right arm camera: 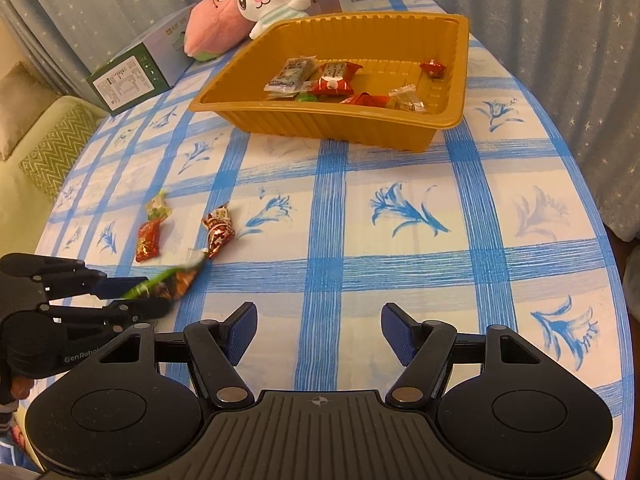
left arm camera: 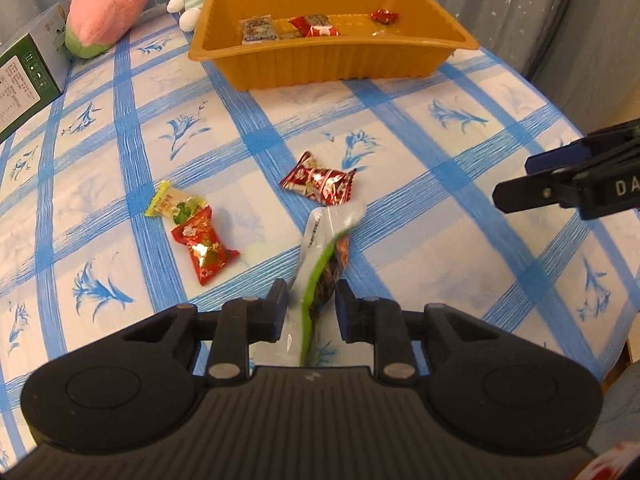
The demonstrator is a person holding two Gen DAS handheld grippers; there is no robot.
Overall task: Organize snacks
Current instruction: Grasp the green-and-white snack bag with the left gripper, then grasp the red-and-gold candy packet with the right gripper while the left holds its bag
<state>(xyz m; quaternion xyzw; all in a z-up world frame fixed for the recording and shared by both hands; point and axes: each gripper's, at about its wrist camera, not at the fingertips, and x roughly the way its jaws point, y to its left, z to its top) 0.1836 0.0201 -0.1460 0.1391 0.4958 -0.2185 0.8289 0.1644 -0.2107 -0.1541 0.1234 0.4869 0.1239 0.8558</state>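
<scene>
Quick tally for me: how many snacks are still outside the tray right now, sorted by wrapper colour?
Red wrappers on the tablecloth: 2
Yellow-green wrapper on the tablecloth: 1
Clear packet with green edge, held in the left gripper: 1
Total outside the orange tray: 4

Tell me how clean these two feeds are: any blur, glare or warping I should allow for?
Left wrist view: the green-edged packet in the left gripper is smeared, the tablecloth sharp, foil glints on the red candies. Right wrist view: fisheye bends the yellow tray rim; warm cast, dark corners.
</scene>
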